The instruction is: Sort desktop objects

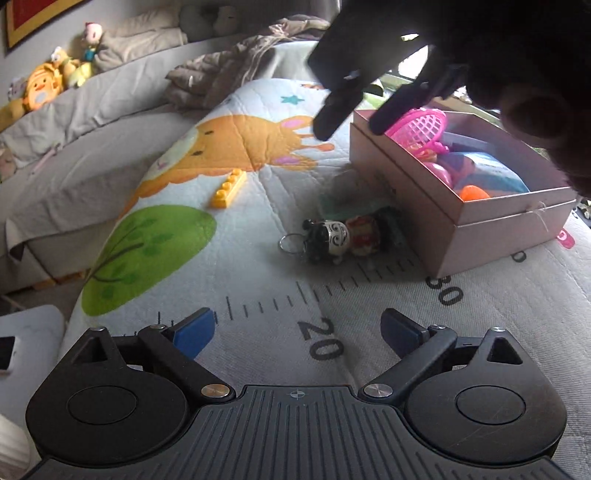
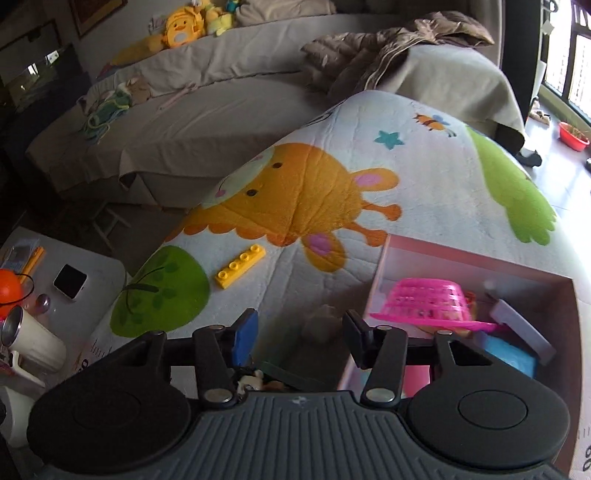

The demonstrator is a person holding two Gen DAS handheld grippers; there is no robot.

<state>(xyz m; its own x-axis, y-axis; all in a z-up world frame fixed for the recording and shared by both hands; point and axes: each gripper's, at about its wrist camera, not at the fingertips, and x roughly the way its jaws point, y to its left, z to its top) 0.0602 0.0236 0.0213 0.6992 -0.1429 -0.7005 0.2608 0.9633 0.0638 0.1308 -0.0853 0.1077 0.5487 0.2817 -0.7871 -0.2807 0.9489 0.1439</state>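
A pink box point(image 1: 480, 221) stands on the printed mat and holds a pink basket point(image 1: 421, 129), an orange ball point(image 1: 474, 192) and other toys. A doll keychain point(image 1: 340, 238) lies on the mat left of the box, beside a green flat item point(image 1: 343, 203). A yellow brick point(image 1: 228, 188) lies farther left. My left gripper point(image 1: 297, 332) is open and empty, low over the mat in front of the keychain. My right gripper point(image 1: 347, 118) hovers open above the box's far left corner. In the right wrist view it point(image 2: 299, 336) is open and empty beside the box point(image 2: 384, 266), basket point(image 2: 428, 302) and brick point(image 2: 241, 266).
A grey sofa point(image 2: 207, 122) with plush toys point(image 2: 181, 26) and a brown jacket point(image 2: 388, 48) lies beyond the mat. A side table point(image 2: 99, 273) at left carries a white mug point(image 2: 33, 343), an orange ball and small items. The mat's edge drops off at left.
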